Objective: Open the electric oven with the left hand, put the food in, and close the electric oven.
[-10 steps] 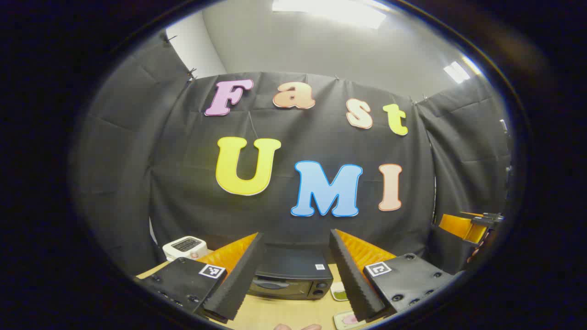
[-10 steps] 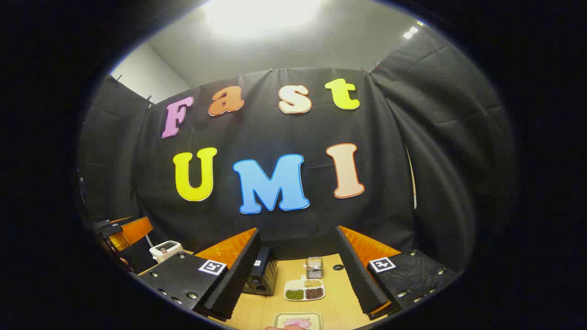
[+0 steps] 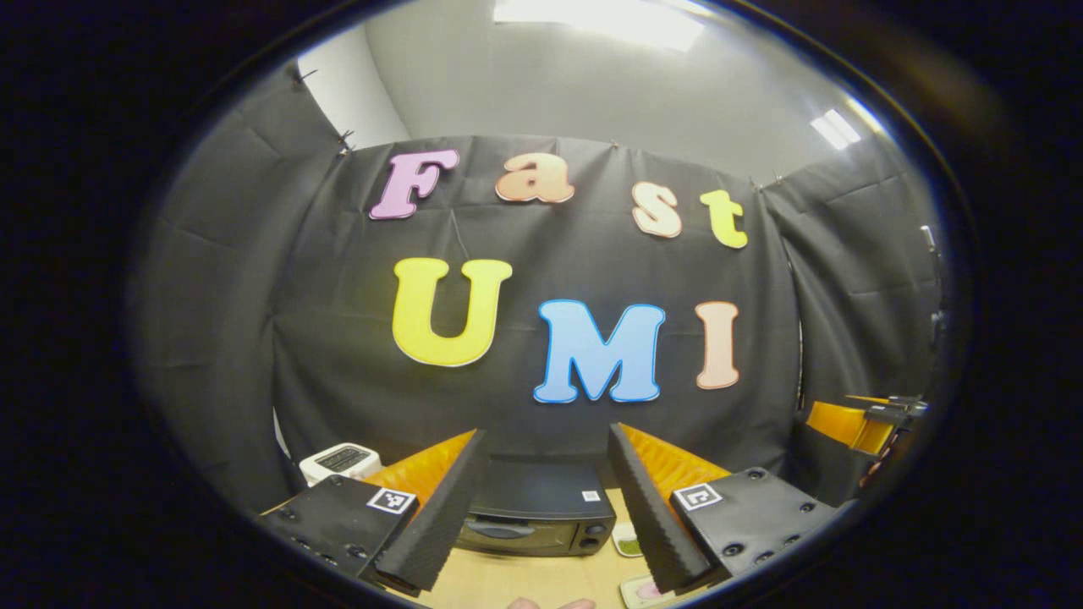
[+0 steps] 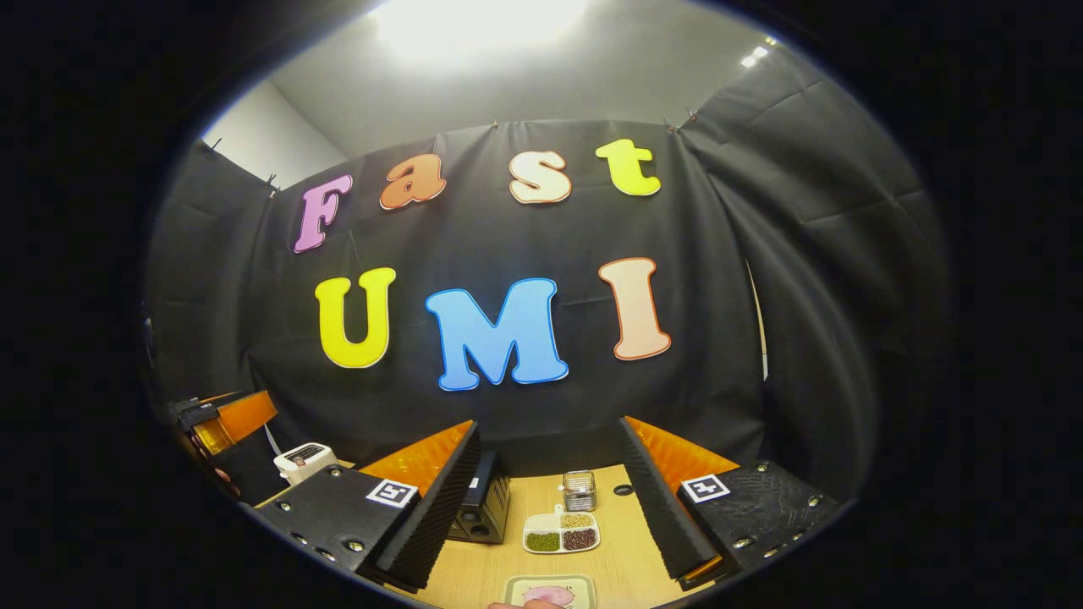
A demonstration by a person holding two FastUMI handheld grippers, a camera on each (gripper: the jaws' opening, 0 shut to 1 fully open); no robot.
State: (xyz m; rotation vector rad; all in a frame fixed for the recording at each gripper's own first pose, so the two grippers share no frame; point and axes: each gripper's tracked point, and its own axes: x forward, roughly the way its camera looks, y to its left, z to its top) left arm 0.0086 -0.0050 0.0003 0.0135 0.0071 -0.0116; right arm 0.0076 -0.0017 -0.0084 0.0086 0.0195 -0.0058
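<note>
- A light wooden table (image 4: 609, 558) fills the low edge of both views, backed by the booth's black cloth wall (image 4: 525, 220), with a grey ceiling and a bright ceiling light (image 4: 474, 21) at 12 o'clock.
- In the left gripper view, the left gripper (image 3: 546, 507) has its jaws spread wide and holds nothing; between its fingers stands the black box-shaped electric oven (image 3: 537, 518), door shut, at 6 o'clock.
- That view also has a white boxy appliance (image 3: 340, 461) at 7 o'clock, and the other gripper far off at 4 o'clock.
- In the right gripper view, the right gripper (image 4: 550, 507) is likewise wide open and empty; the oven (image 4: 482, 512) sits just behind its left finger.
- This view adds a white divided dish of green, tan and dark beans (image 4: 561, 534), a small clear glass jar (image 4: 579, 491) behind it, and a pale square plate with pink food (image 4: 550, 592) at 6 o'clock.
- The left gripper view catches only slivers of those two dishes at 5 o'clock.
</note>
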